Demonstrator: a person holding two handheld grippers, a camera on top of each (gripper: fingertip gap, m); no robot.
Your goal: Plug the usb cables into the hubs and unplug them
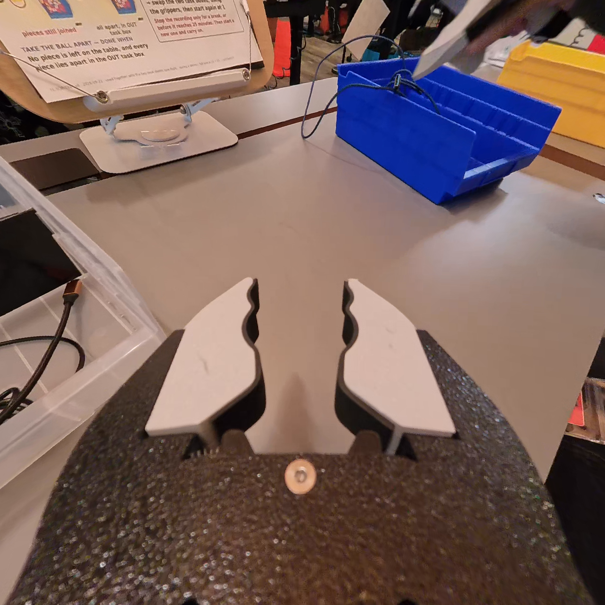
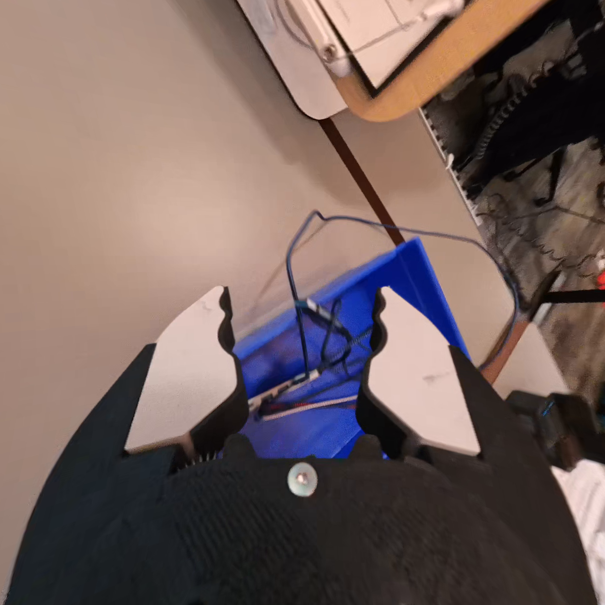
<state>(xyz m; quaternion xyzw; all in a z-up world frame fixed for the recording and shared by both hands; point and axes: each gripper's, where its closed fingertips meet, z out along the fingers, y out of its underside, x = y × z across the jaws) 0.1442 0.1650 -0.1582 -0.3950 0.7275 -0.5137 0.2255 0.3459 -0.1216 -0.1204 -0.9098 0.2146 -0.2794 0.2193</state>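
Observation:
A blue bin (image 1: 425, 144) stands at the far right of the grey table; it also shows in the right wrist view (image 2: 415, 271). Inside it lies a silver hub (image 2: 278, 391) with a dark blue cable (image 2: 301, 334) plugged in, plus a white braided cable (image 2: 314, 406). The dark blue cable loops out over the bin's rim (image 1: 314, 98). My right gripper (image 2: 302, 294) is open and empty, hovering over the bin; it appears blurred in the left wrist view (image 1: 458, 42). My left gripper (image 1: 300, 284) is open and empty above bare table. A black cable with a copper plug (image 1: 72, 289) lies in a clear box.
A clear plastic box (image 1: 98, 360) sits at the left edge. A white stand holding an instruction sheet (image 1: 157, 137) is at the back. A yellow bin (image 1: 563, 85) stands behind the blue one. The table's right edge (image 1: 569, 409) is close. Left tips to right tips: about 35 cm.

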